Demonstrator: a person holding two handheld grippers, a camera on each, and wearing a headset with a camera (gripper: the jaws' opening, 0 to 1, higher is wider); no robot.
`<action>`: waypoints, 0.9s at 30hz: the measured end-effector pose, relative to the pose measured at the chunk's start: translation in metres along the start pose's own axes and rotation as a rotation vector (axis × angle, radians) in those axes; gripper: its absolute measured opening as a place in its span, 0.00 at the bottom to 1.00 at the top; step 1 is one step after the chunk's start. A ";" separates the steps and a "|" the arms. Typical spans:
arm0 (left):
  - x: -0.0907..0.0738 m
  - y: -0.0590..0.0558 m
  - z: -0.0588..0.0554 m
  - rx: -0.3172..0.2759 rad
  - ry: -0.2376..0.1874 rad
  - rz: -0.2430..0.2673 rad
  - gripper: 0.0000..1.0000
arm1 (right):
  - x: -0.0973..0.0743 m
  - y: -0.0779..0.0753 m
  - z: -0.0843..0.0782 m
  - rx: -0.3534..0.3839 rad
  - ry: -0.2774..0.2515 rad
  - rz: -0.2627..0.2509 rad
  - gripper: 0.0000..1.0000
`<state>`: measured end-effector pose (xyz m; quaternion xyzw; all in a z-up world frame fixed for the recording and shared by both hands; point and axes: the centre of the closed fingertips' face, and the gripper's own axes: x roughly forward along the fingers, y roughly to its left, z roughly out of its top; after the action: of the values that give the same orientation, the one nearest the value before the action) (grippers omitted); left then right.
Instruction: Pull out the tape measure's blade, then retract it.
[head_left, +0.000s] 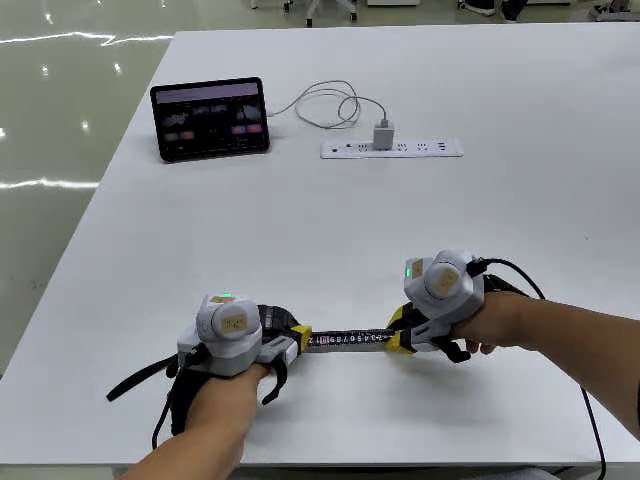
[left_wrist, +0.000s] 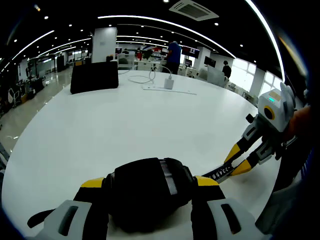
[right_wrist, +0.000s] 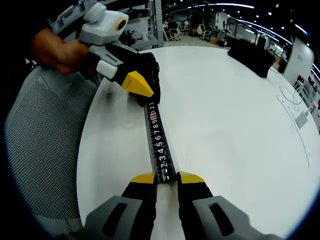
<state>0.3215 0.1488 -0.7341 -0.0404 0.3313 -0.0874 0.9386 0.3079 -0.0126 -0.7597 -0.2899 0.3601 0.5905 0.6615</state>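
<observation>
- The tape measure lies on the white table, close to the edge nearest the person.
- Its body is black and chunky.
- The left gripper squeezes the tape measure's body between its two yellow-tipped jaws.
- In the left gripper view, the black body sits snug between those jaws and touches both sides.
- The blade sticks out of the body a short way and lies flat, just over the table.
- The blade is dark, with white numbers and some red marks.
- The right gripper pinches the loose end of the blade.
- In the right gripper view, its jaws are closed on the blade's tip, one on each side.
- The two grippers are apart, and the blade runs straight between them.
- The person's left hand holds the left gripper, and the right hand holds the right one.
- Far back on the table, a tablet stands up with its screen on.
- Near it lies a white power strip with a white charger plugged into it.
- A thin cable loops from the charger to the tablet.
</observation>
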 end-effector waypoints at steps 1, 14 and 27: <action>0.000 0.000 0.000 -0.001 0.000 0.000 0.63 | 0.001 0.000 0.001 0.000 -0.002 0.001 0.11; 0.000 0.000 -0.001 -0.008 0.001 -0.003 0.63 | 0.007 0.000 0.009 0.006 -0.019 0.005 0.11; -0.001 0.000 -0.001 -0.009 0.003 -0.011 0.63 | 0.014 0.004 0.017 0.008 -0.034 0.012 0.11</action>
<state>0.3202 0.1492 -0.7345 -0.0462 0.3331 -0.0909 0.9374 0.3066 0.0101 -0.7612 -0.2748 0.3530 0.5978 0.6652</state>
